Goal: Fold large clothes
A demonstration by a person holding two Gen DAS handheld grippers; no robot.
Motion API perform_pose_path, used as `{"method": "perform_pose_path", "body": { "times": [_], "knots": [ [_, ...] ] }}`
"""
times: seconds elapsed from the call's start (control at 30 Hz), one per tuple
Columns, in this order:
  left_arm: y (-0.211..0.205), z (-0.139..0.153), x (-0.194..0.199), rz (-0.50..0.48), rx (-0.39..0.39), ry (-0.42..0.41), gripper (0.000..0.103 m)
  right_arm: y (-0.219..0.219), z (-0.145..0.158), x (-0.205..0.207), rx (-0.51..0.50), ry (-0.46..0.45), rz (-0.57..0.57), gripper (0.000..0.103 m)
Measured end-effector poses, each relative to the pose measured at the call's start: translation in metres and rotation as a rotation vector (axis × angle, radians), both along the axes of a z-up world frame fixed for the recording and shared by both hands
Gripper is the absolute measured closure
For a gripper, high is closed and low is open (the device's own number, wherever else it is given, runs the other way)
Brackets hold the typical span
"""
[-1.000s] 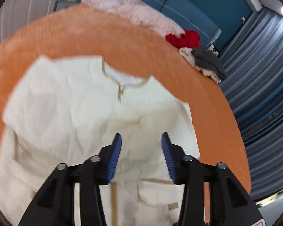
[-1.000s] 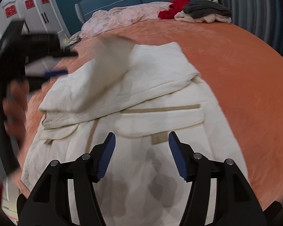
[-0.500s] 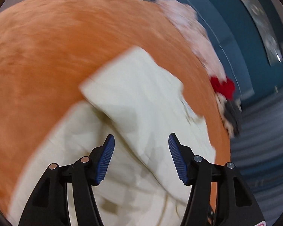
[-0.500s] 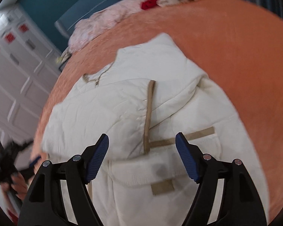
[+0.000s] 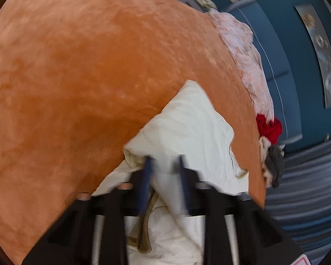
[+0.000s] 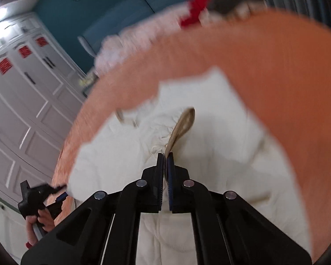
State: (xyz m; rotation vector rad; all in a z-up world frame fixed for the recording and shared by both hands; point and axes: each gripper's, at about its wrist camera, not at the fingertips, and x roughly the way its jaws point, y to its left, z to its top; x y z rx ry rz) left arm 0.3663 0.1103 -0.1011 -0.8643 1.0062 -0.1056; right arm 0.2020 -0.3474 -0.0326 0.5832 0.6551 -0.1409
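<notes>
Cream jacket (image 6: 211, 119) half-folded on the orange bed (image 5: 81, 70).
We judge it soft, bulky, light; best taken by hems. Right gripper (image 6: 165, 154) pinches its tan trim (image 6: 183, 123); left gripper (image 5: 164, 165) fingers closing over its near fold.

no readable text, labels or numbers anywhere
</notes>
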Motion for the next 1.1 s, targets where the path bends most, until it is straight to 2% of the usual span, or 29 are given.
{"method": "perform_pose_path", "body": {
  "times": [0.07, 0.13, 0.2, 0.3, 0.37, 0.43, 0.57, 0.7, 0.77, 0.87, 0.97, 1.03, 1.1],
  "knots": [
    [-0.007, 0.005, -0.004, -0.035, 0.066, -0.020, 0.099, 0.000, 0.019, -0.002, -0.098, -0.027, 0.010, 0.101],
    [-0.019, 0.005, -0.007, -0.074, 0.155, -0.029, 0.100, 0.001, 0.017, 0.001, -0.177, 0.010, 0.020, 0.101],
    [-0.028, -0.006, -0.010, -0.102, 0.214, -0.009, 0.101, -0.001, -0.011, 0.009, -0.228, 0.111, 0.018, 0.101],
    [-0.035, -0.021, -0.014, -0.115, 0.273, 0.010, 0.101, -0.007, -0.056, 0.015, -0.224, 0.234, 0.014, 0.101],
    [-0.042, -0.025, -0.015, -0.138, 0.333, 0.005, 0.101, -0.008, -0.081, 0.015, -0.221, 0.281, 0.017, 0.101],
    [-0.048, -0.025, -0.017, -0.162, 0.395, -0.010, 0.101, -0.006, -0.092, 0.015, -0.235, 0.299, 0.020, 0.101],
    [-0.055, -0.031, -0.020, -0.180, 0.458, -0.027, 0.101, -0.003, -0.102, 0.019, -0.257, 0.311, 0.025, 0.100],
    [-0.060, -0.027, -0.025, -0.191, 0.519, -0.059, 0.100, -0.005, -0.095, 0.016, -0.253, 0.315, 0.035, 0.097],
    [-0.060, -0.016, -0.031, -0.201, 0.551, -0.064, 0.099, -0.006, -0.081, 0.006, -0.272, 0.318, 0.019, 0.085],
    [-0.054, 0.010, -0.043, -0.194, 0.603, -0.099, 0.099, -0.006, -0.051, -0.008, -0.289, 0.258, -0.007, 0.079],
    [-0.064, 0.044, -0.047, -0.204, 0.662, -0.197, 0.099, 0.006, -0.024, -0.005, -0.285, 0.184, 0.027, 0.079],
    [-0.082, 0.058, -0.040, -0.247, 0.648, -0.237, 0.099, 0.020, -0.016, 0.009, -0.260, 0.159, 0.078, 0.079],
    [-0.104, 0.059, -0.032, -0.284, 0.642, -0.256, 0.099, 0.041, -0.017, 0.028, -0.244, 0.137, 0.137, 0.079]
  ]
}}
